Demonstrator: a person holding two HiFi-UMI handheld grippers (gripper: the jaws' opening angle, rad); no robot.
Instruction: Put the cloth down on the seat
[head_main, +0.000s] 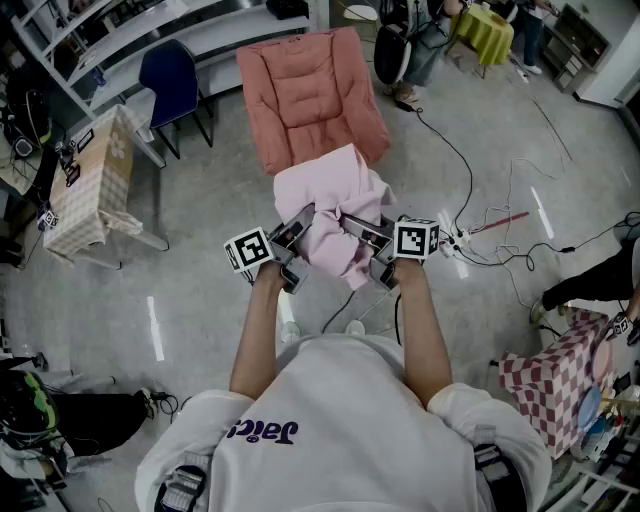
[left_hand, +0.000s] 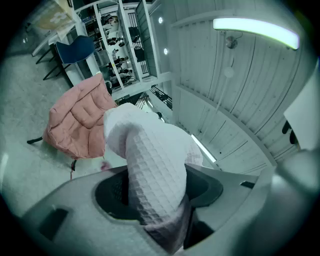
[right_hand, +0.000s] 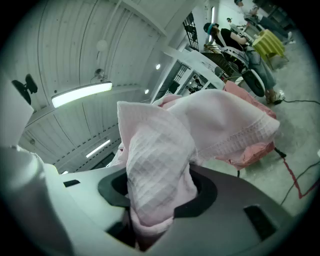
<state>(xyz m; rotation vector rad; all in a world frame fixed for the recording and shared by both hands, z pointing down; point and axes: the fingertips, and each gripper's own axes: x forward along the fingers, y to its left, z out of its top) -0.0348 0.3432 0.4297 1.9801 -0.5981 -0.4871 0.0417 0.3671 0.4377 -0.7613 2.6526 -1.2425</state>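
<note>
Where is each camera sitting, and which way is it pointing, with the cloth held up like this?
Head view: on the person's head, looking steeply down at the pink cloth before the padded seat; both forearms, the left tongs and right tongs show.
Left gripper view: on the left tongs, tilted up toward the ceiling, seat at left; its jaws clamp the cloth.
Right gripper view: on the right tongs, also tilted up, seat at right; its jaws clamp the cloth.
Shared: all three show cloth and seat.
</note>
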